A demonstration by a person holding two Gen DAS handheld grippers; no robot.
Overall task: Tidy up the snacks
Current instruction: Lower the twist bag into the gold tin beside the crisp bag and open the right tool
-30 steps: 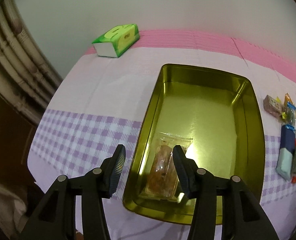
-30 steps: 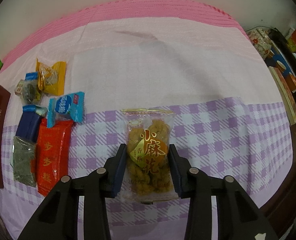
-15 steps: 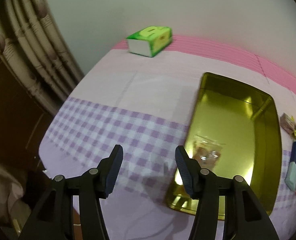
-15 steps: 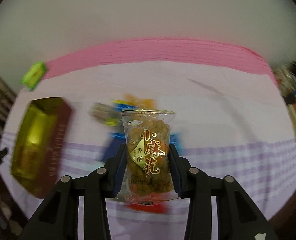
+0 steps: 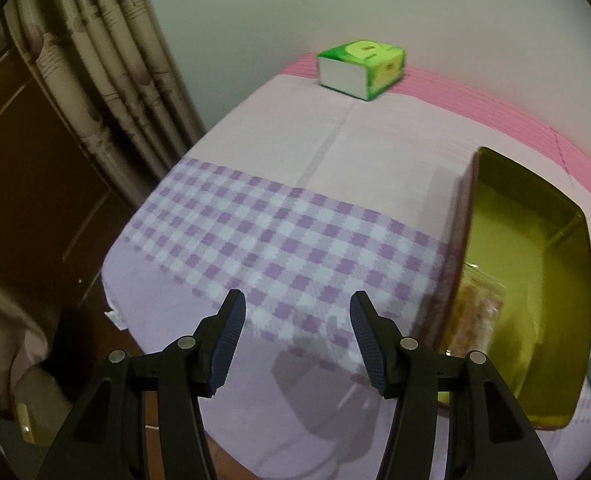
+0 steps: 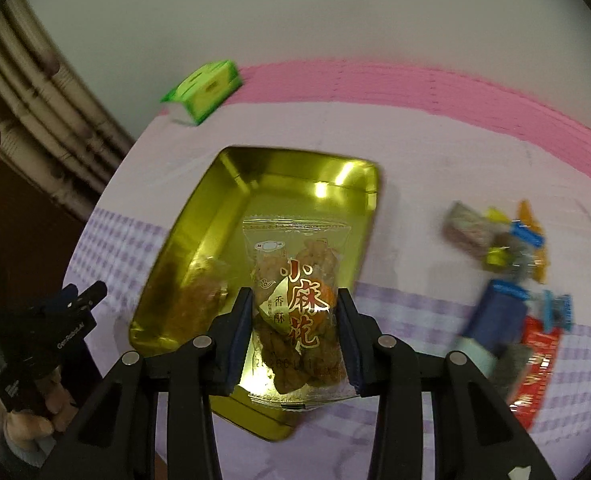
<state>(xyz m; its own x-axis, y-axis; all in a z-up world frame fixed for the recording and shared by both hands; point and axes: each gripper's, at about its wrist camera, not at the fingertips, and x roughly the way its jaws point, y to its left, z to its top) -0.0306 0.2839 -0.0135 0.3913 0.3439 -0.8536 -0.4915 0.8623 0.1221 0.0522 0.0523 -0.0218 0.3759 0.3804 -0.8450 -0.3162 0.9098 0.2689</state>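
My right gripper [image 6: 295, 340] is shut on a clear packet of fried dough twists [image 6: 295, 296] with red and gold print, held above the gold tin tray [image 6: 295, 172]. A second clear snack packet [image 6: 199, 296] lies inside the tray, also visible in the left wrist view as a snack packet [image 5: 475, 312] in the gold tin tray [image 5: 531, 240]. My left gripper [image 5: 295, 340] is open with nothing between its fingers, over the purple checked tablecloth [image 5: 275, 240] left of the tray. That left gripper [image 6: 75, 300] shows at the left edge of the right wrist view, held by a hand.
A green tissue box [image 5: 361, 68] stands at the far edge by the wall. Several wrapped snacks [image 6: 507, 280] lie in a blurred heap right of the tray. Curtains [image 5: 107, 80] hang at the left, beyond the table's edge.
My right gripper carried the dough-twist packet up and left from the bare cloth to above the tray. My left gripper pulled away from the tray to the left, its jaws a little wider.
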